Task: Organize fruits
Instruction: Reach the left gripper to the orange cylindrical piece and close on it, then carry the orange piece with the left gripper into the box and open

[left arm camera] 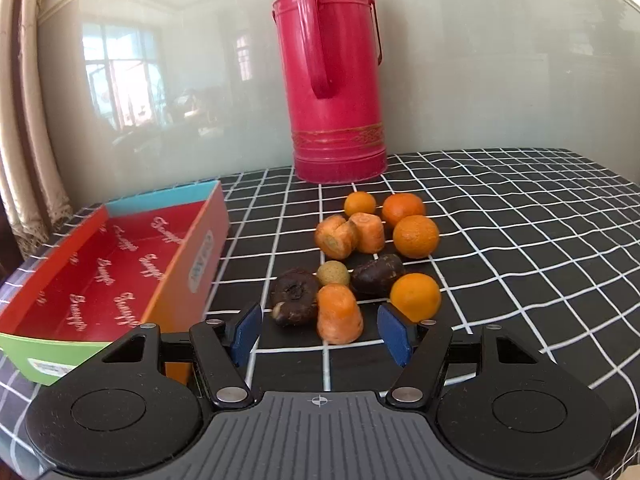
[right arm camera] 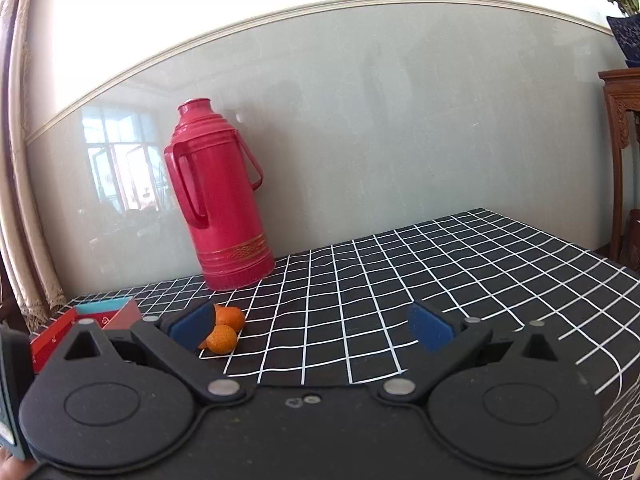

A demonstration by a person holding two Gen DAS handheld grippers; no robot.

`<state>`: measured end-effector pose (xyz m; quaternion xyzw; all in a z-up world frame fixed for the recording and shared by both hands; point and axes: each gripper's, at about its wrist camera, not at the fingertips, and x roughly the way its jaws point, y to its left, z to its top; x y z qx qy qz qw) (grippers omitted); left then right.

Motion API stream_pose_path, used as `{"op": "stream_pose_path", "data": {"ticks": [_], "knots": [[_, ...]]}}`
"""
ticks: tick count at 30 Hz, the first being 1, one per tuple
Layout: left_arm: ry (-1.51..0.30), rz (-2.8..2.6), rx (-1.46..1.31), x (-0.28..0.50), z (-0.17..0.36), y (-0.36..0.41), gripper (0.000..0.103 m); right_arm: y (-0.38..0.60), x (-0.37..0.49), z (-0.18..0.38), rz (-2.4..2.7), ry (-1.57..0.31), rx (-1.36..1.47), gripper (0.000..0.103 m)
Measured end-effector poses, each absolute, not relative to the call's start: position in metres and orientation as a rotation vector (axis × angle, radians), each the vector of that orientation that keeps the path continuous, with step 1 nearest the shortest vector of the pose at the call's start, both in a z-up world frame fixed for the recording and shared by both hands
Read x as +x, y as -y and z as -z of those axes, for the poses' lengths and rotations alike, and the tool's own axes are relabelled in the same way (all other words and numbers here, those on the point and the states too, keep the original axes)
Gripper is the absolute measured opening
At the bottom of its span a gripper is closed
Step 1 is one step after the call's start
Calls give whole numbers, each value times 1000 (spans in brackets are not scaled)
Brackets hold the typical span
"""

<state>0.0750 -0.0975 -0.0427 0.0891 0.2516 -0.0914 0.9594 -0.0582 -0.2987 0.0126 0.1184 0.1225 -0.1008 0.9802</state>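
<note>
- Left wrist view: my left gripper [left arm camera: 320,330] was spread, its blue pads [left arm camera: 394,334] touching nothing; a carrot stub [left arm camera: 340,314] stood just ahead of the gap.
- That stub stood upright on its wide cut end, narrow end up, orange and rough-skinned.
- Two more carrot pieces [left arm camera: 350,234] lay farther back, touching each other, cut faces turned toward me.
- Four oranges [left arm camera: 416,236] sat around the pile's right and far side, round and bright.
- Two dark fruits [left arm camera: 294,296] and a small yellowish ball [left arm camera: 333,273] lay between them.
- The box [left arm camera: 120,268] sat left of the pile, open, long axis running away from me; its red floor bore repeated white script I could not read.
- A red flask [left arm camera: 334,80] stood upright behind, handle toward me.
- Right wrist view: my right gripper [right arm camera: 316,326] was spread wide over bare checked cloth [right arm camera: 440,264].
- Two oranges [right arm camera: 224,338] showed beside its left pad, not touching it.
</note>
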Motion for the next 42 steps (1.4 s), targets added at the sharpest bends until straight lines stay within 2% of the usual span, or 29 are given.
{"op": "stream_pose_path", "data": {"ticks": [1, 4, 9, 12, 14, 21, 27, 30, 42], "knots": [[-514, 188, 179, 77, 44, 99, 64, 298, -57, -13, 211, -248, 232, 97], [-546, 216, 173, 83, 50, 106, 51, 298, -56, -14, 253, -239, 212, 97], [-567, 218, 170, 91, 57, 114, 48, 307, -55, -12, 259, -246, 249, 97], [-563, 224, 158, 92, 58, 115, 40, 311, -55, -11, 263, -252, 261, 97], [-559, 229, 158, 92, 58, 116, 29, 313, -56, -10, 270, -253, 267, 97], [-543, 237, 175, 88, 57, 119, 29, 313, -55, -10, 272, -257, 271, 97], [-376, 165, 214, 71, 28, 105, 29, 308, -48, -9, 248, -285, 250, 97], [-355, 58, 179, 75, 12, 76, 29, 299, -42, -7, 236, -300, 231, 97], [-566, -279, 31, 120, 12, -35, 29, 247, -11, 0, 108, -359, 174, 97]]}}
